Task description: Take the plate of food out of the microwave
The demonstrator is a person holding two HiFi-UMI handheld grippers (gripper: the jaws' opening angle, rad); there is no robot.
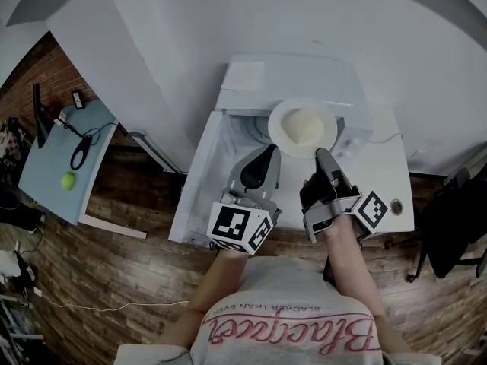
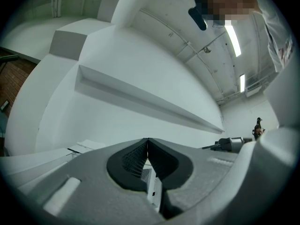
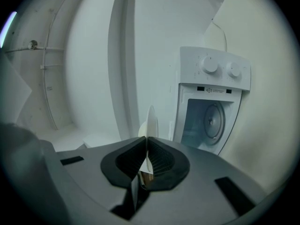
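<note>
White wall [image 1: 228,21] behind, brick-pattern floor [image 1: 114,280] below, white table [image 1: 392,177] carrying a white boxy microwave [image 1: 304,74] with its door [image 1: 202,188] swung open to the left. Round white plate [image 1: 278,128] with a pale mound of food [image 1: 304,124] is outside the cavity, held up in front of the microwave. Right gripper [image 1: 319,152] is clamped on the plate's near rim; in the right gripper view the rim sits edge-on between the closed pads, and the plate rises just above the jaw tips. Same view: the microwave's 2 round knobs [image 3: 210,65] and the open cavity with a glass turntable [image 3: 213,121] are to the right of the plate, not touching it. Left gripper [image 1: 270,149] sits just left of the plate, beside the open door, jaws pressed together with nothing between them. Off to the left, a light-blue side table [image 1: 46,166] holds a small green ball [image 1: 68,180].
</note>
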